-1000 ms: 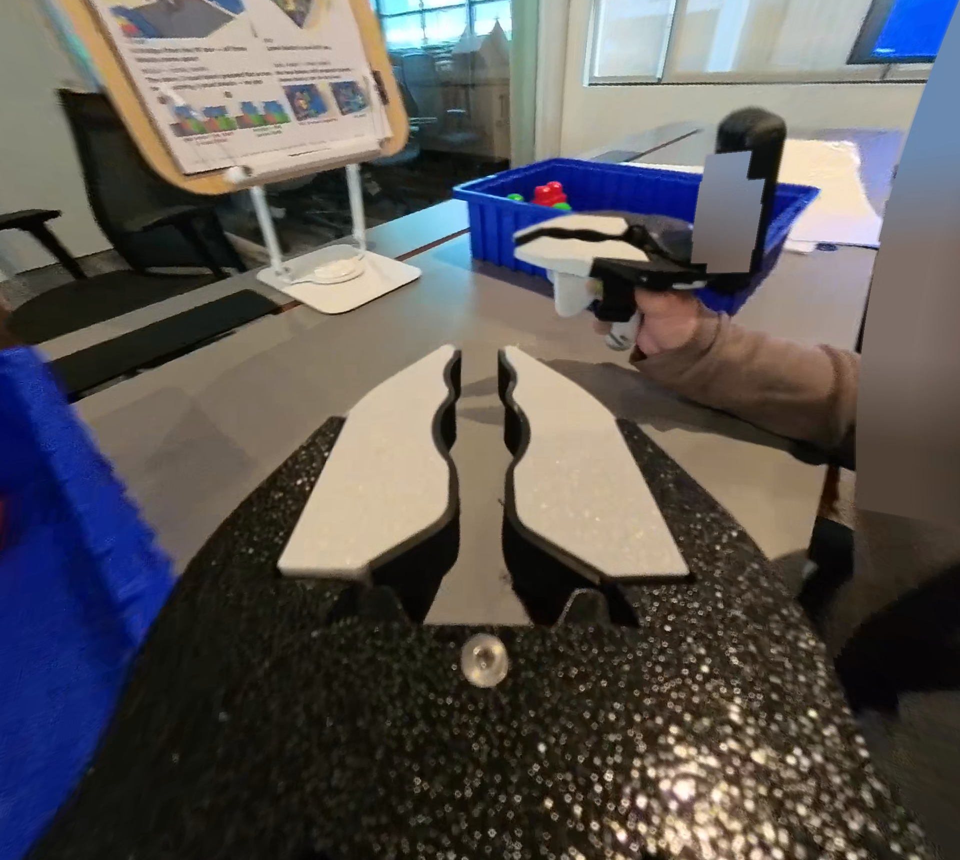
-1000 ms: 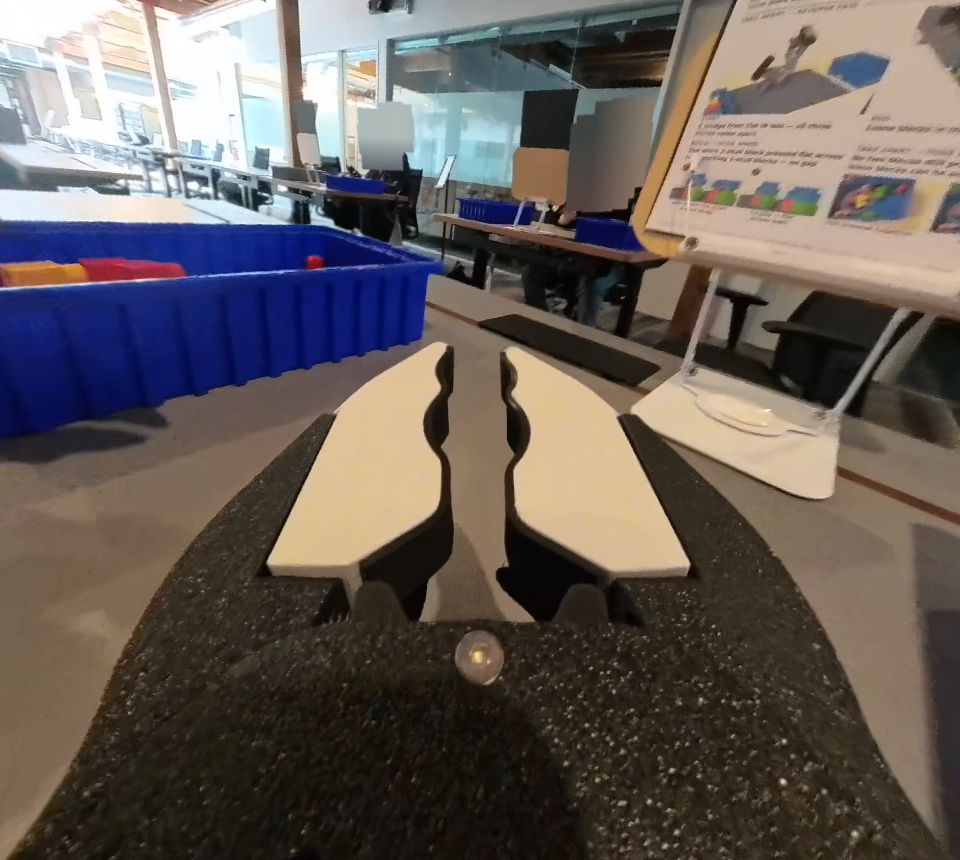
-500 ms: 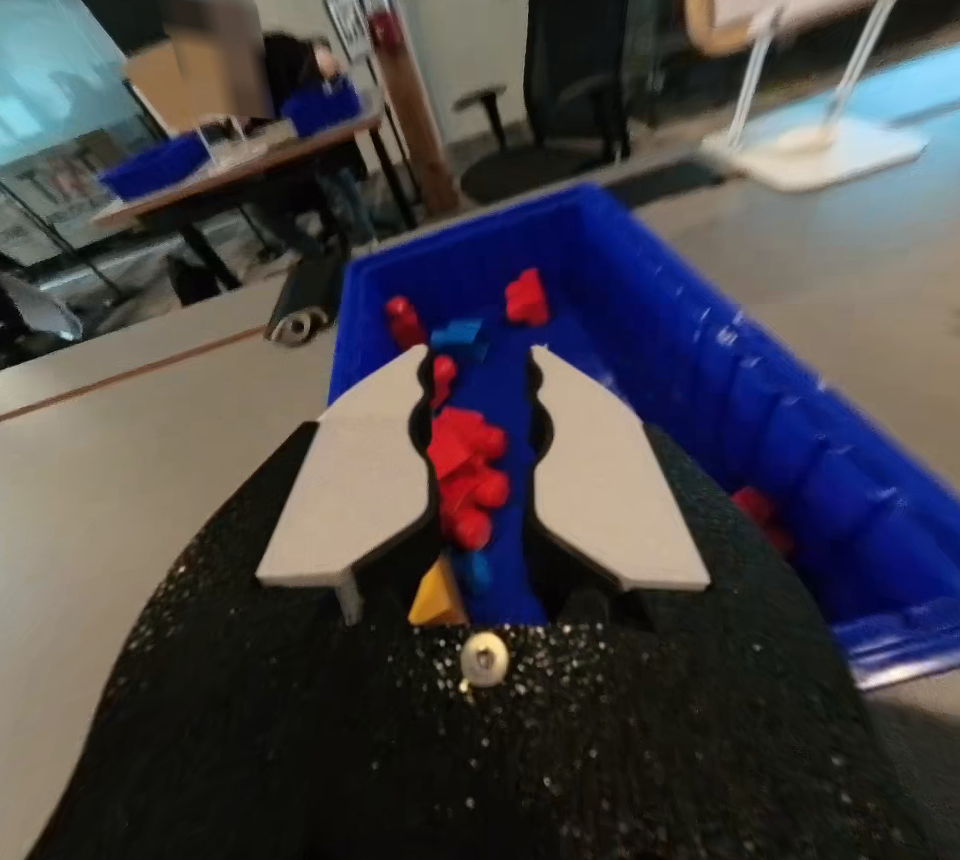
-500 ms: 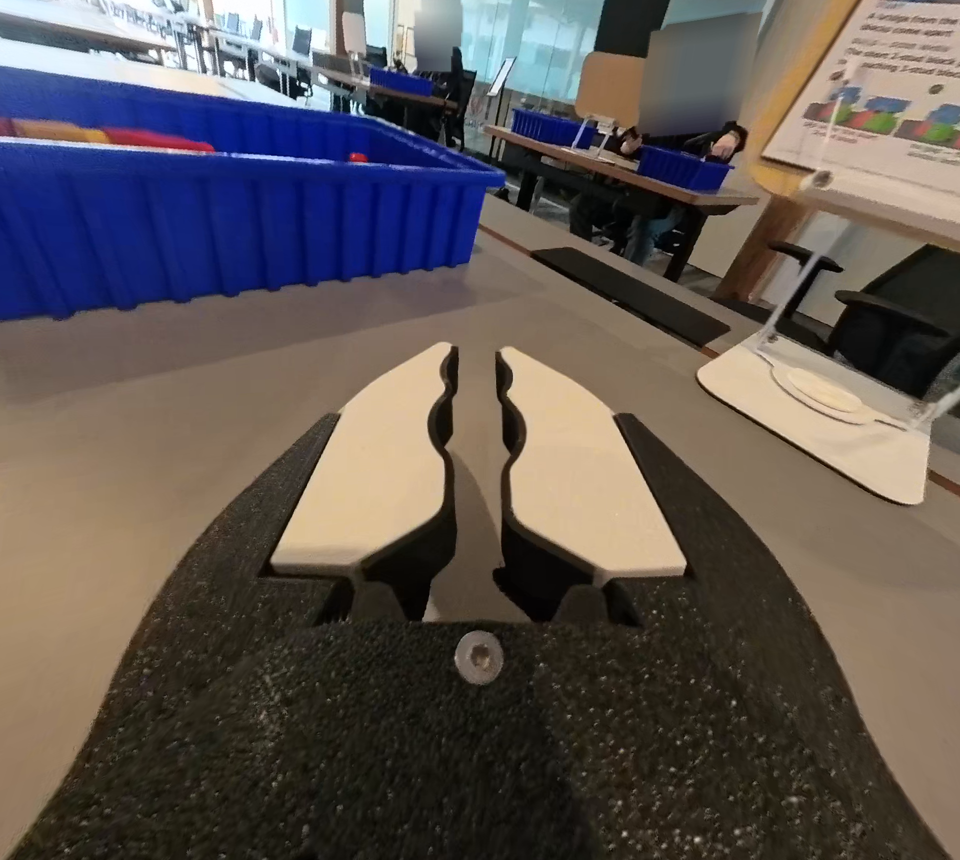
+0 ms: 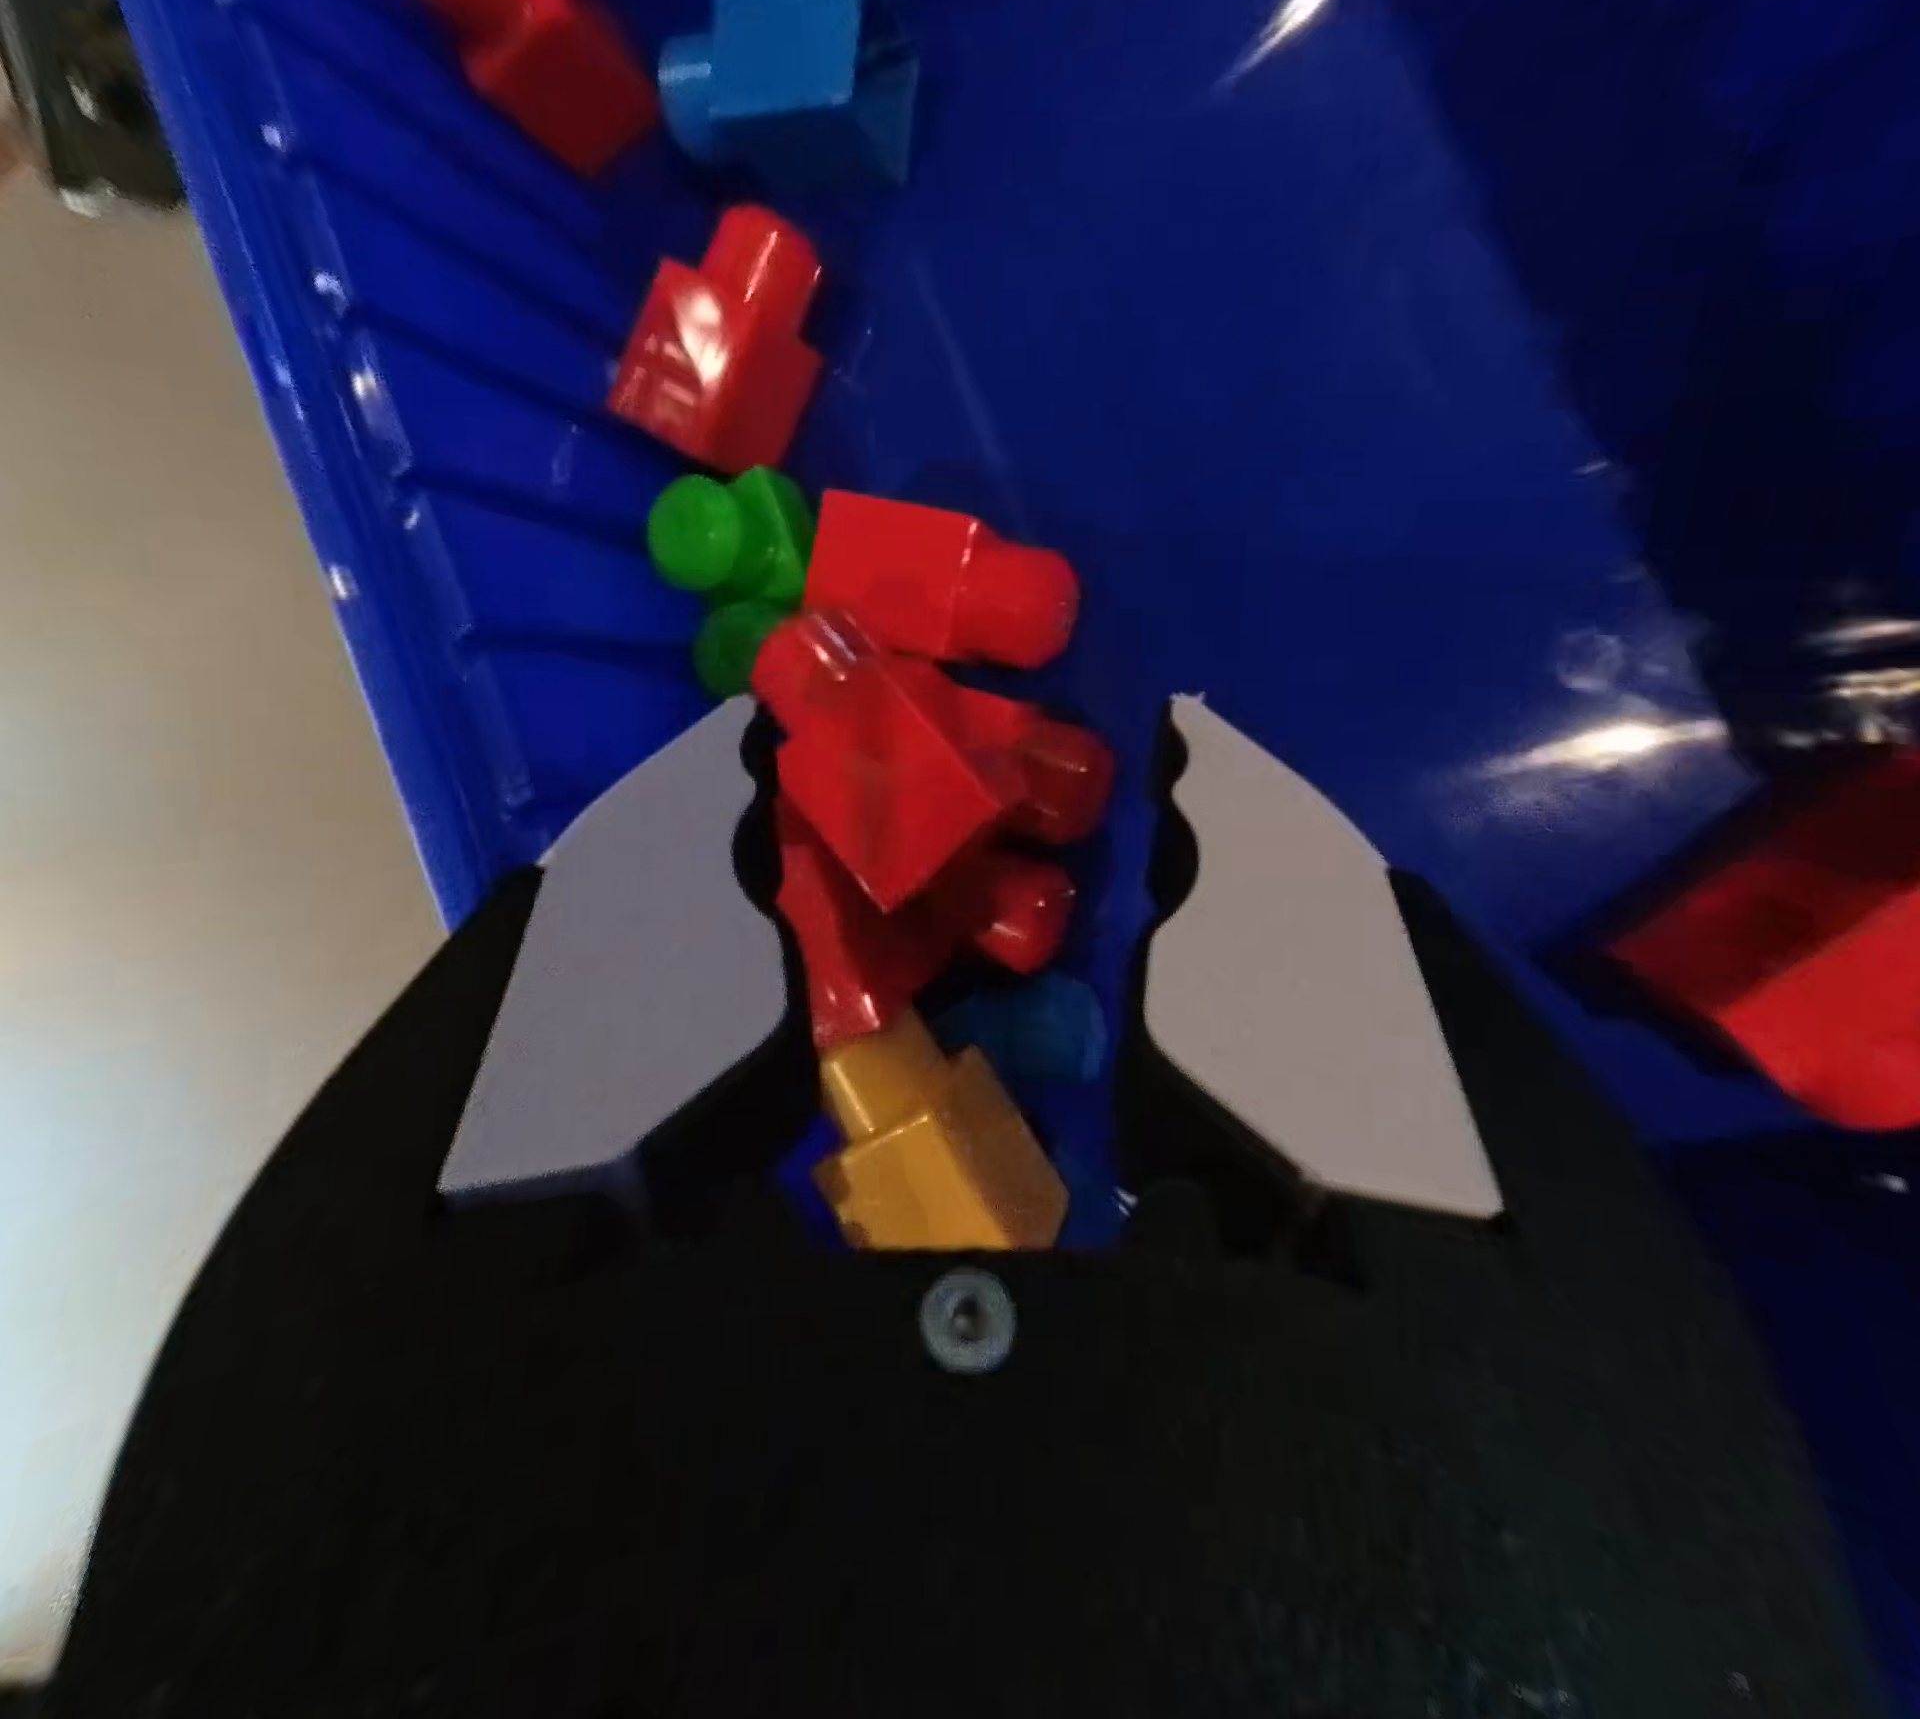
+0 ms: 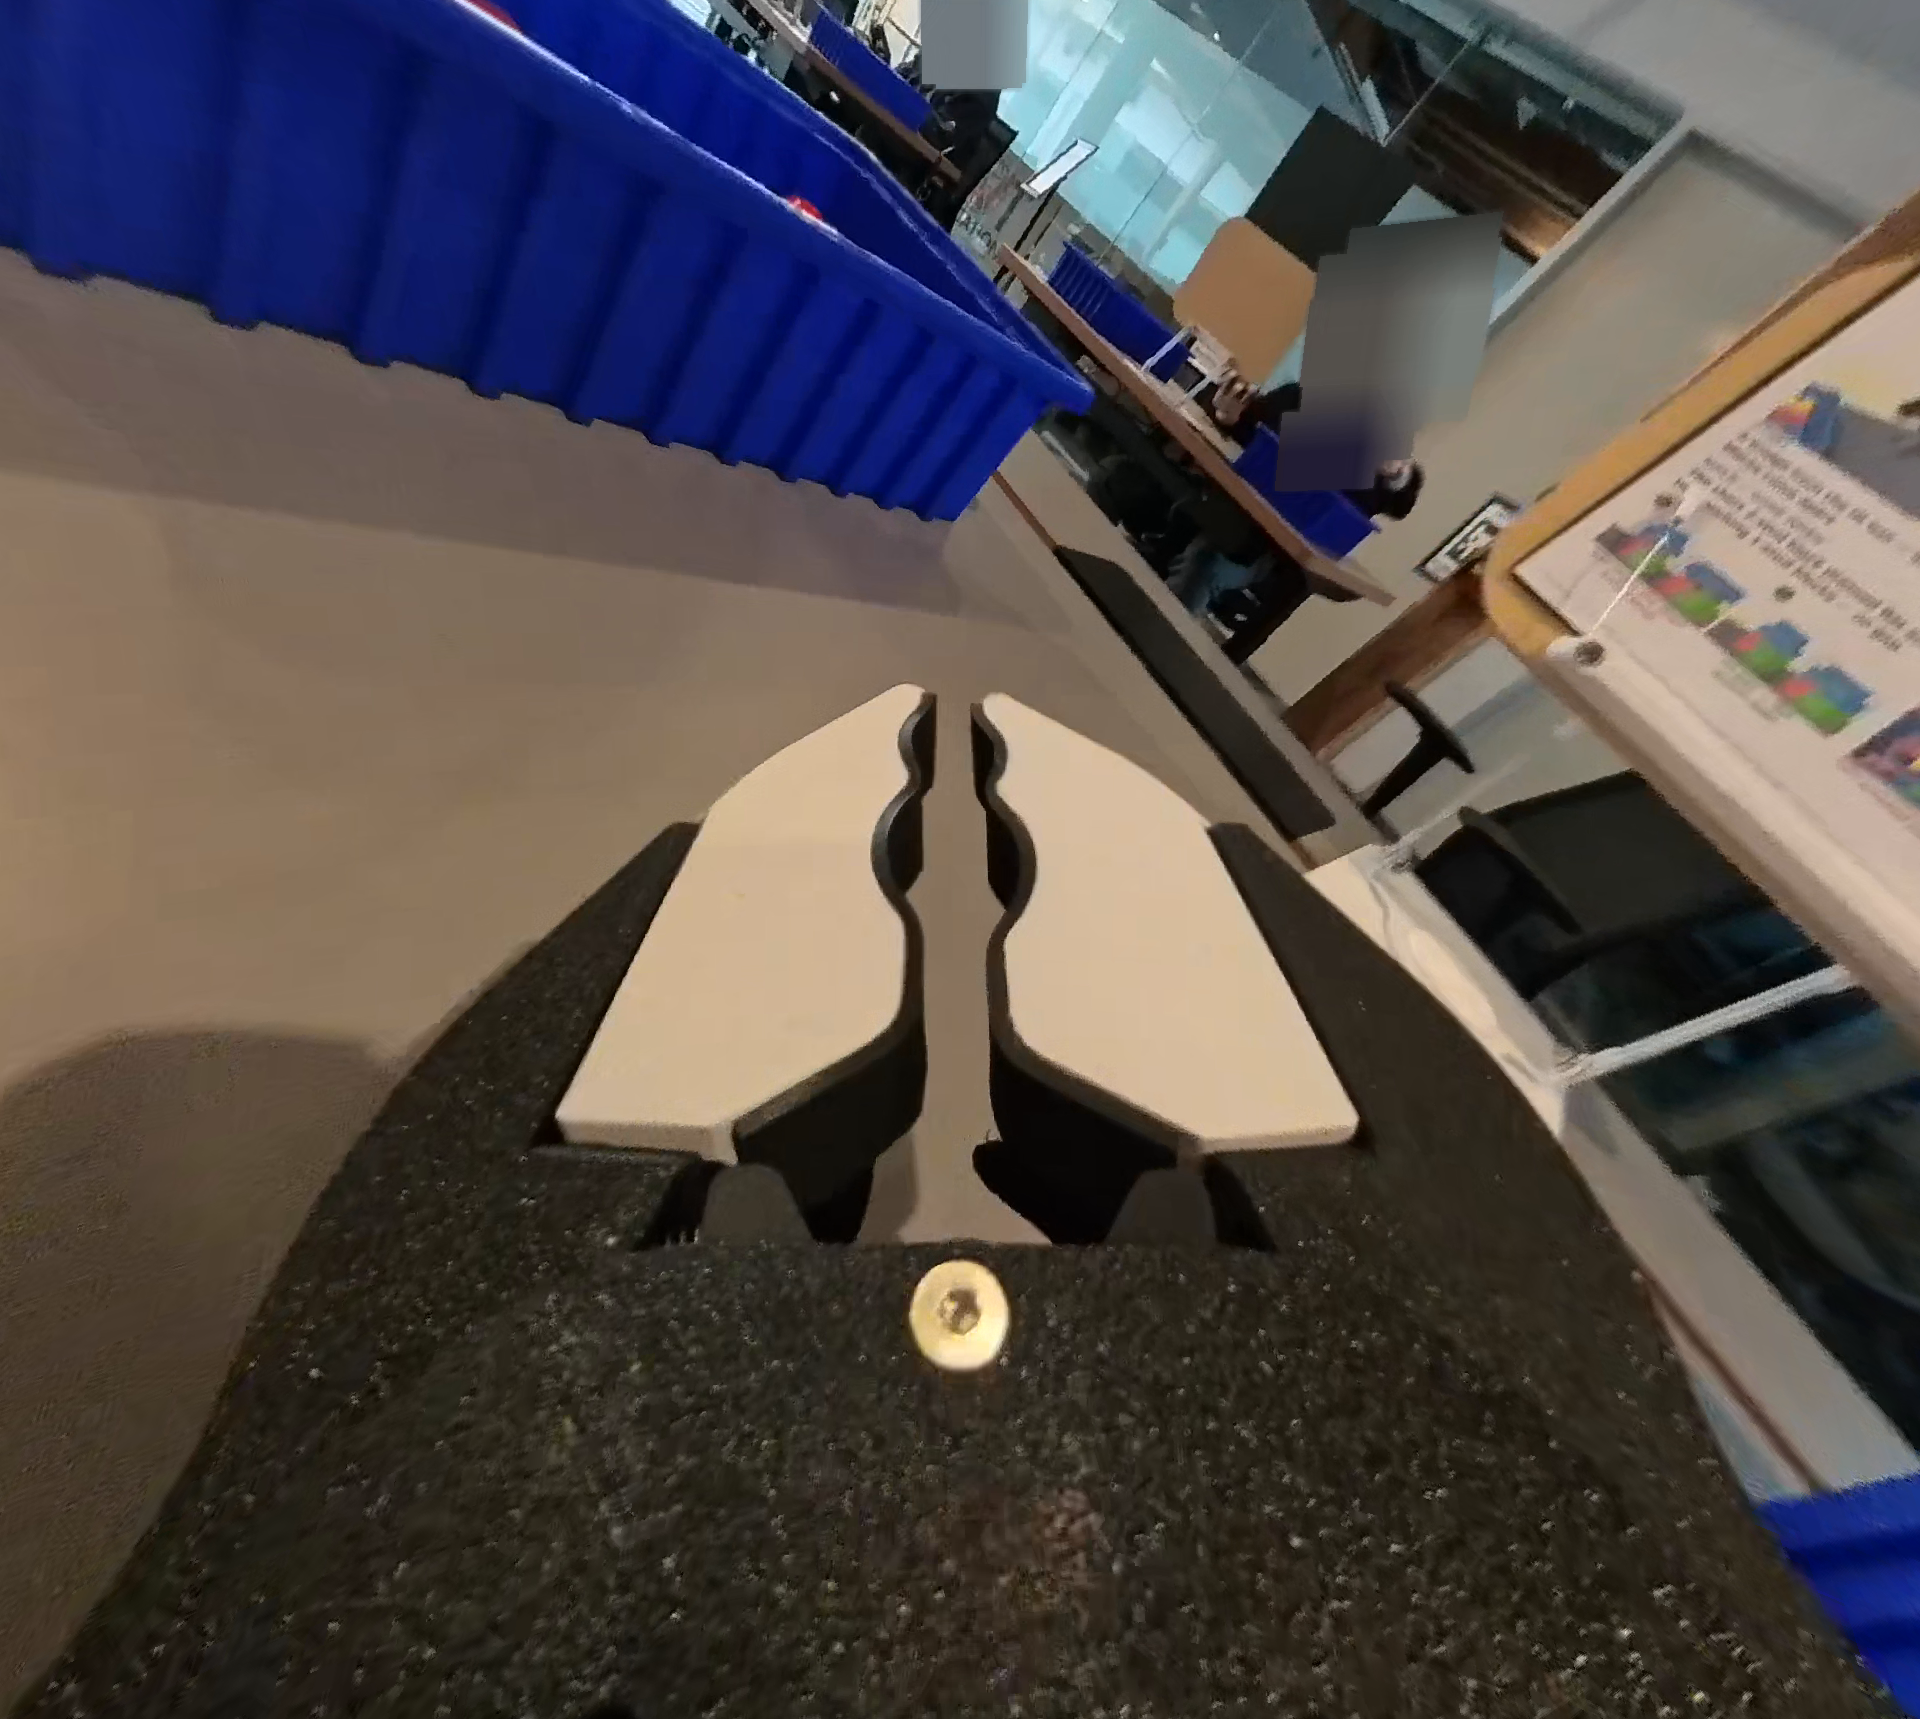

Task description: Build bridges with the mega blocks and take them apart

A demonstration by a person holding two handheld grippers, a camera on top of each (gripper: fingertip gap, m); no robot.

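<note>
My left gripper (image 5: 971,713) hangs inside the blue bin (image 5: 1351,319) with its jaws spread wide, a heap of red blocks (image 5: 914,776) between the fingers but nothing pinched that I can make out; a yellow block (image 5: 935,1170) lies below, a green one (image 5: 727,568) just beyond. My right gripper (image 6: 953,713) sits low over the grey table (image 6: 416,630), fingers nearly pressed together and holding nothing. Only its view shows the bin's ribbed outer wall (image 6: 416,215) and the instruction board (image 6: 1766,578); only the left view shows the blocks.
</note>
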